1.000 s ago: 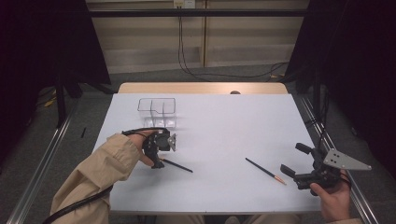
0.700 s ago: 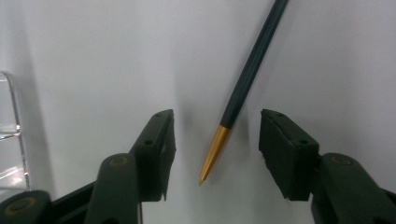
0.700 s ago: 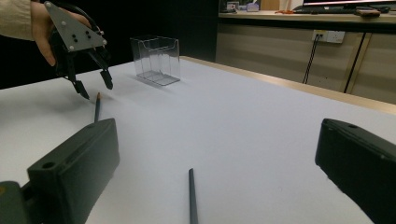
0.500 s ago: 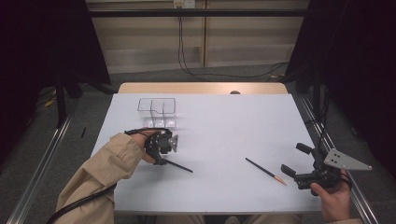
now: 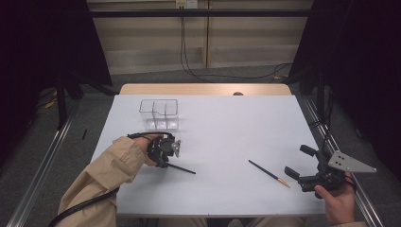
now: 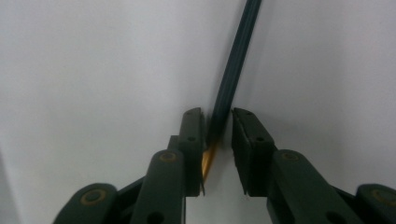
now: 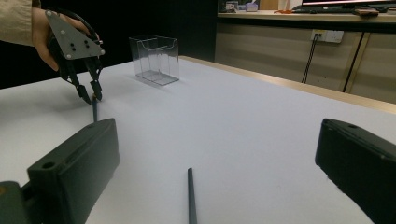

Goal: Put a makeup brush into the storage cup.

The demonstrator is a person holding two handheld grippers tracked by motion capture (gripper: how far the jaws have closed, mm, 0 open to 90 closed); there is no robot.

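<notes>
Here, the work in hand is picking up the dark pencil on the left of the white table (image 5: pixel 222 113).
Left gripper: the left gripper (image 5: pixel 163 158) points down at the pencil (image 5: pixel 182 169); its jaws have just been closing, and in the left gripper view the pads (image 6: pixel 192 135) sit against both sides of the shaft (image 6: pixel 233 70), near its yellow end.
Right gripper: the right gripper (image 5: pixel 302 165), at about 4 o'clock on the table, stands wide open and holds nothing.
Pencil's place: at about 8 o'clock on the table, running out toward 4 o'clock from the left gripper.
Second pencil: another pencil (image 5: pixel 268 173) lies just beside the right gripper, on its 9 o'clock side, untouched.
Box: a clear box (image 5: pixel 160 113) stands at about 11 o'clock, near the left gripper; it looks the likely place for the pencils.
Doing it well: the grip is close to one end, so the long free end may droop; I would lift slowly and keep the squeeze firm.
Views: the left gripper view shows the pad contact; the right gripper view (image 7: pixel 88 93) shows the pencil end already off the table; the high view alone shows both pencils and the box together.
</notes>
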